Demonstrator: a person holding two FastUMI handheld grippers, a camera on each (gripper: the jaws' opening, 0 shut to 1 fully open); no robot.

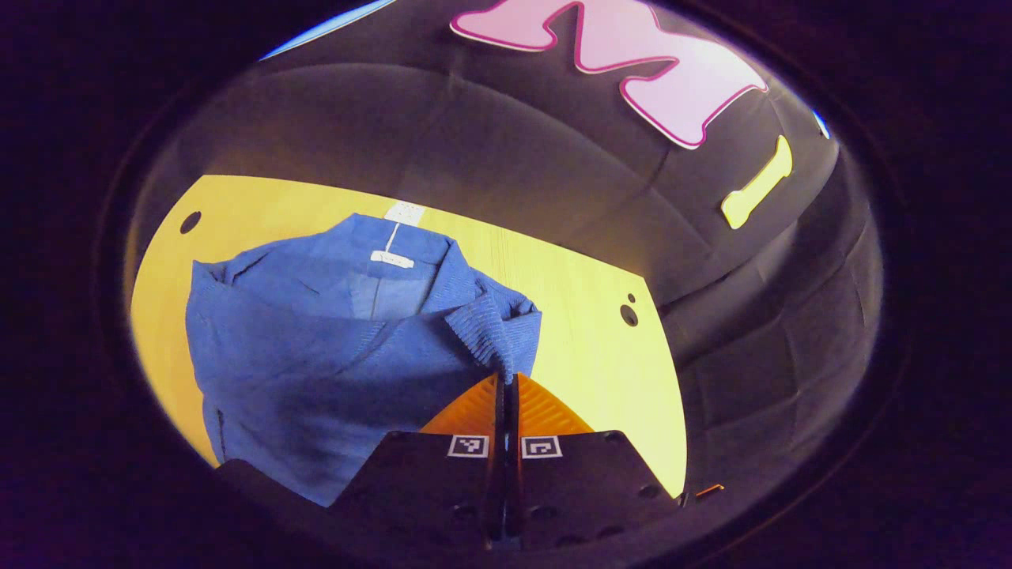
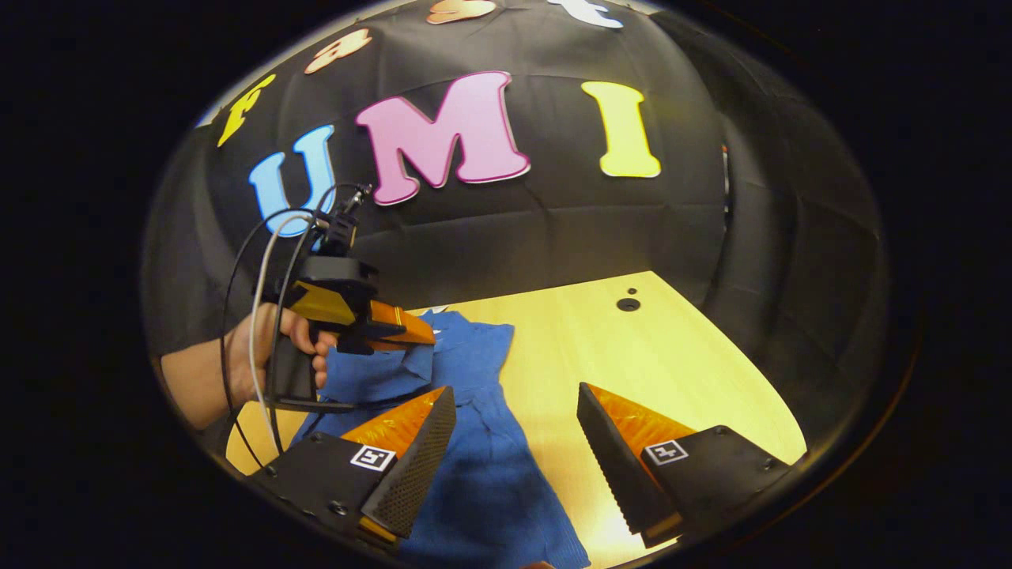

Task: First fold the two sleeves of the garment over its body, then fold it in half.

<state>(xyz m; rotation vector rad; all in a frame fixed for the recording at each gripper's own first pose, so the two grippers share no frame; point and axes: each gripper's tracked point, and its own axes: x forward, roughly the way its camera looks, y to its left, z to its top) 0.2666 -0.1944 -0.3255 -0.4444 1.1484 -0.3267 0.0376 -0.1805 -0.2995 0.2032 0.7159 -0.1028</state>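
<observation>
The sleeve cuff (image 1: 496, 330) was clamped at twelve o'clock by the left gripper (image 1: 507, 387), while the right gripper (image 2: 515, 411) was held released.

Two claw-mounted fisheye views over one table, both facing the booth's back wall.

The left gripper view sits low and close, looking along the left claw (image 1: 507, 395) straight onto the blue garment (image 1: 316, 348) and the table (image 1: 585, 316) beyond. The right gripper view rides higher and farther back behind the right claw (image 2: 515, 442), looking across the same garment (image 2: 474, 442) and table (image 2: 672, 371), and takes in the left claw (image 2: 411, 332) and its hand (image 2: 277, 348) from the side.
</observation>
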